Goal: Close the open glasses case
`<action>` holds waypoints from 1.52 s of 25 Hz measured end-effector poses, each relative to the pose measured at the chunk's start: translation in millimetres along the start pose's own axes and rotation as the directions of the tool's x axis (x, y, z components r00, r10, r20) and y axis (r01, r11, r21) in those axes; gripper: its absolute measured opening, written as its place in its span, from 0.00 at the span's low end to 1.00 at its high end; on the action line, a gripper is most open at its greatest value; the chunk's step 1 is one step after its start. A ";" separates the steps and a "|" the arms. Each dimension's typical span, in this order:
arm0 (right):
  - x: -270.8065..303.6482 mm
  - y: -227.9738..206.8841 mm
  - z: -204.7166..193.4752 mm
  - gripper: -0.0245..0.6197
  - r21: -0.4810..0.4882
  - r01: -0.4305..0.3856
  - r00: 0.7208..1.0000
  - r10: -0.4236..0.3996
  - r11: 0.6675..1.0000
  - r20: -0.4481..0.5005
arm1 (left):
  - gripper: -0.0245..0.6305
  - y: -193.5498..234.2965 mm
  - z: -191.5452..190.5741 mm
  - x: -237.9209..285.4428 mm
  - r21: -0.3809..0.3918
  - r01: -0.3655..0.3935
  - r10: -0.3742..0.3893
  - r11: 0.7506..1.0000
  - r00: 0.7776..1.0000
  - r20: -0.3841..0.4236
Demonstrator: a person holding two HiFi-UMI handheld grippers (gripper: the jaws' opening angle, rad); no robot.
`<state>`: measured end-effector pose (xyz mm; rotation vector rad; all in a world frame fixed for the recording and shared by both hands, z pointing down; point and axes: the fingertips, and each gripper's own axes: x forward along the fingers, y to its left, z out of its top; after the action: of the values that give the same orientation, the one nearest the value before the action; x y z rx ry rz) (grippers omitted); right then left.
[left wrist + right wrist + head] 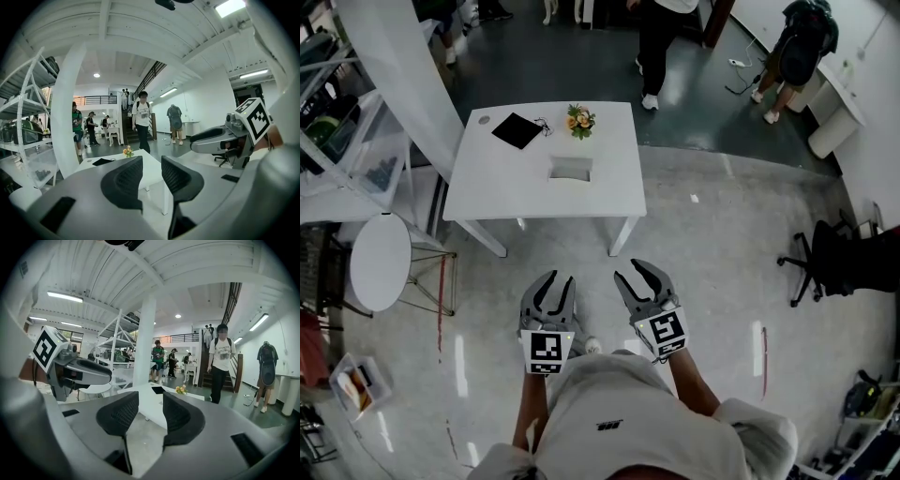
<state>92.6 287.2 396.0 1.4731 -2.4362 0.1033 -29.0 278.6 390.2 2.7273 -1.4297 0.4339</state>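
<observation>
Head view: we see the glasses case (571, 169) open on the table (497, 192), unseen in gripper views
Left gripper (556, 282), right gripper (630, 272): released, empty

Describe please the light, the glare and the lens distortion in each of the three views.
Head view: even light, bright glare streaks on the glossy floor, and the pale glasses case almost blends into the white table. Left gripper view: strong fisheye with black corners, the column bows, a ceiling lamp is blown out. Right gripper view: same fisheye, a strip lamp glares mildly.
</observation>
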 end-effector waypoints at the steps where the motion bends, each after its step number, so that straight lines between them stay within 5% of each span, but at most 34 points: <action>1: 3.8 -2.4 0.4 0.29 0.001 0.004 1.000 -0.004 1.000 0.001 | 0.25 2.9 0.4 4.7 0.000 0.004 -0.004 1.000 1.000 0.001; 38: 199.7 -58.6 44.1 0.29 0.042 0.177 0.984 -0.175 0.983 -0.046 | 0.25 168.7 20.7 163.1 0.018 0.164 -0.165 0.986 0.985 0.047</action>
<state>48.0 79.4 405.3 1.6805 -2.2732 0.1517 -73.2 47.2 395.7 2.8566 -1.2013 0.3737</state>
